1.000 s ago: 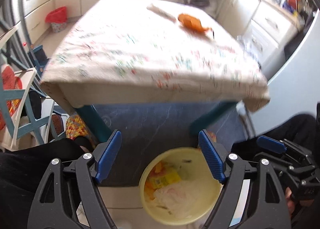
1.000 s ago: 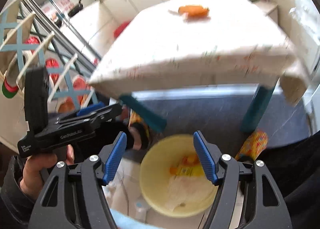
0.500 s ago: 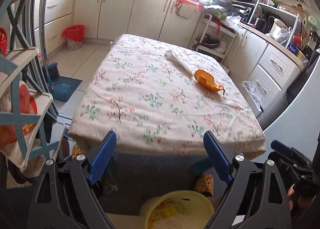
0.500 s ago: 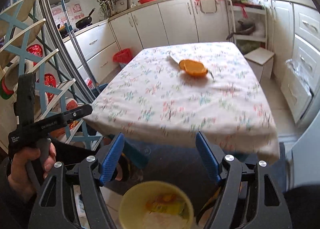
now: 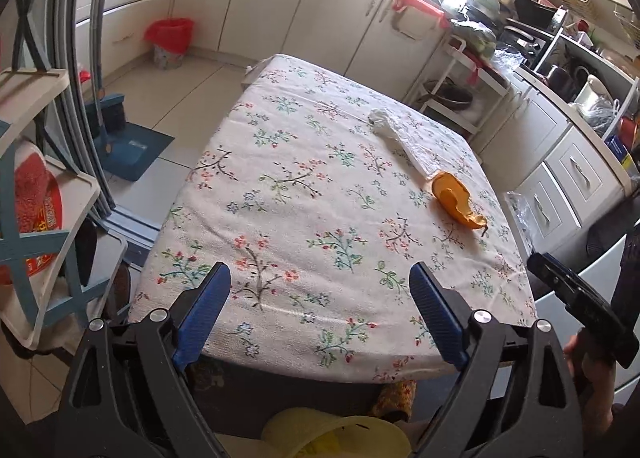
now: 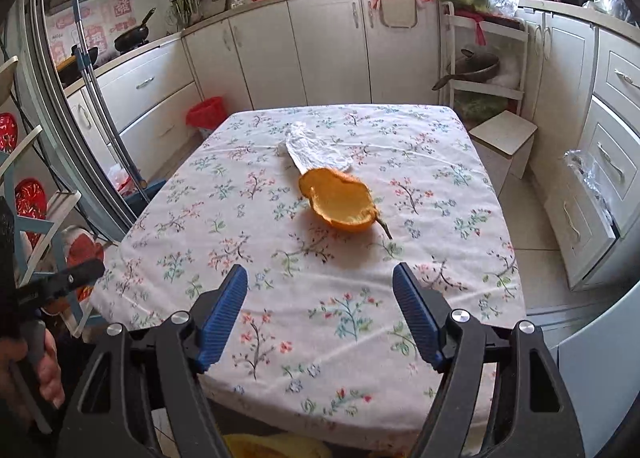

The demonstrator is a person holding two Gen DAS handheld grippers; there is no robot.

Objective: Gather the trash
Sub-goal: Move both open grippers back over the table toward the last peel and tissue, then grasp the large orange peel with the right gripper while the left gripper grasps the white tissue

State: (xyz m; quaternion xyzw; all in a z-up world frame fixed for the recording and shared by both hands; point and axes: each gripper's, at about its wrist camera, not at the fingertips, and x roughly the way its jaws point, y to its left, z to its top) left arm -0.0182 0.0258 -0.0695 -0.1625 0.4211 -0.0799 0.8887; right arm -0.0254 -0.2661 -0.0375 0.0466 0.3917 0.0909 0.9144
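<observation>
Half an orange peel (image 5: 456,198) (image 6: 340,202) lies on the flowered tablecloth (image 5: 280,198) (image 6: 192,218), right of the middle. A crumpled white plastic wrapper (image 5: 400,138) (image 6: 312,150) lies just behind it, touching it. My left gripper (image 5: 318,278) hovers open and empty over the table's near edge. My right gripper (image 6: 320,278) is open and empty too, with the peel straight ahead beyond its fingertips. A yellow bin (image 5: 332,438) (image 6: 272,448) with trash in it shows below the table edge, mostly hidden by the grippers.
A small basket with a red liner (image 5: 170,38) (image 6: 206,114) stands by the far cabinets. A blue dustpan and brush (image 5: 128,150) stand on the floor at the left, beside a white-and-blue rack (image 5: 44,238). A white stool (image 6: 504,138) stands off the table's right side.
Both grippers rose and tilted up from over the yellow bin to the tabletop. The bin slid to the bottom edge of both views; the peel and wrapper now sit closer.
</observation>
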